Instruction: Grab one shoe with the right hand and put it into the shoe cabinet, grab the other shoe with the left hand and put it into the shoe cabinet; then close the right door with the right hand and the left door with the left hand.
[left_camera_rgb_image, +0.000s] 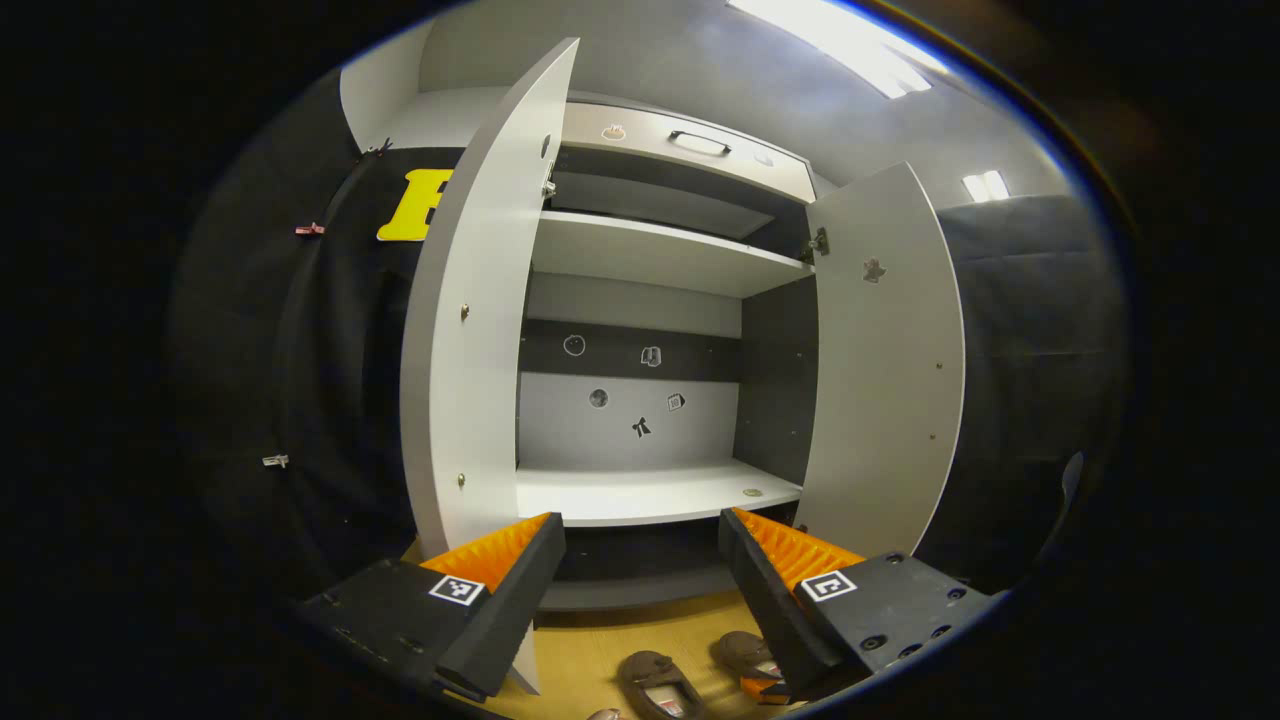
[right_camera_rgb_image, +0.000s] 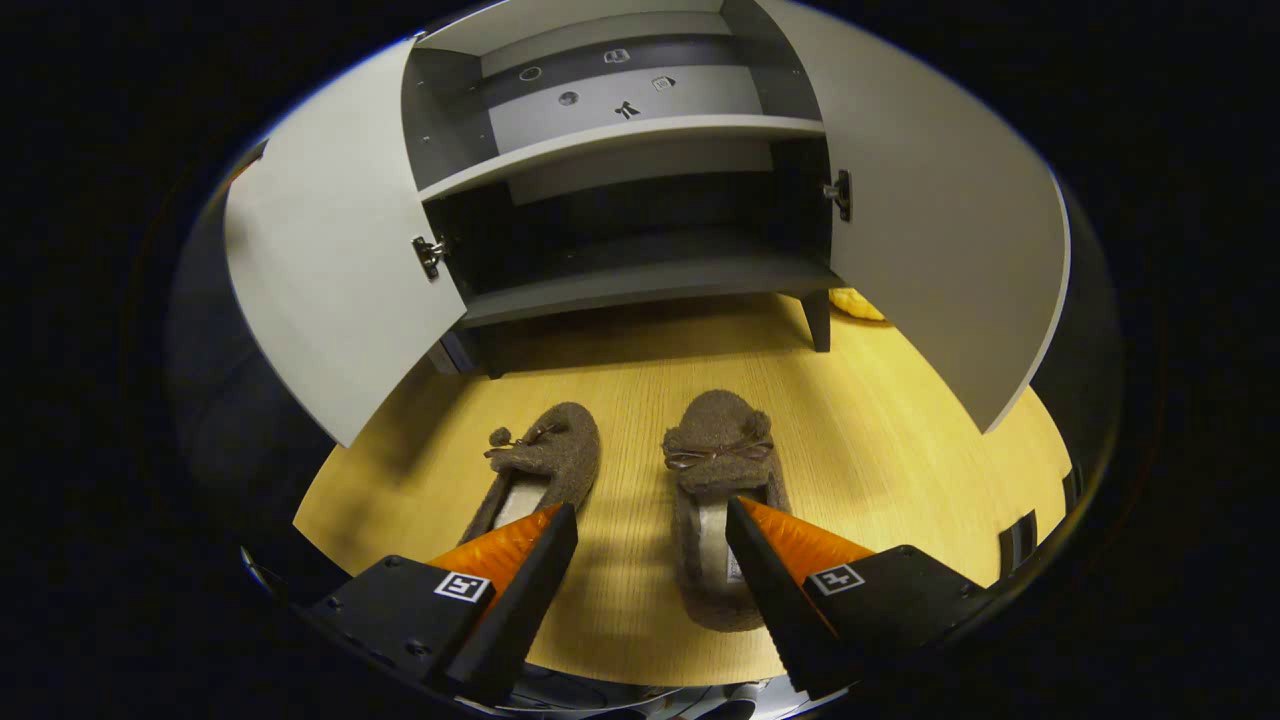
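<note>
1. Left gripper view: the left gripper (left_camera_rgb_image: 640, 590) is held up facing the shoe cabinet (left_camera_rgb_image: 660, 300), jaws spread wide with nothing between them. Both doors are swung open, the left door (left_camera_rgb_image: 480, 330) and the right door (left_camera_rgb_image: 885, 360), and the shelves inside look bare. Down at the bottom edge, two brown shoes can just be made out on the wooden floor (left_camera_rgb_image: 600, 650).

2. Right gripper view: the right gripper (right_camera_rgb_image: 650, 560) is tipped down over the floor, jaws also wide and empty. The right shoe (right_camera_rgb_image: 718, 450) lies just ahead of the right-hand finger, partly under it; the left shoe (right_camera_rgb_image: 548, 455) sits near it, a gap between them. Both point toes toward the cabinet's dark bottom shelf (right_camera_rgb_image: 650, 285).

3. Handling, just a guess: these look like fuzzy slippers with little bows, so probably light, soft and squashy. The side wall around the opening would likely be the spot to pinch; the fluffy toe might just compress and slip.
</note>
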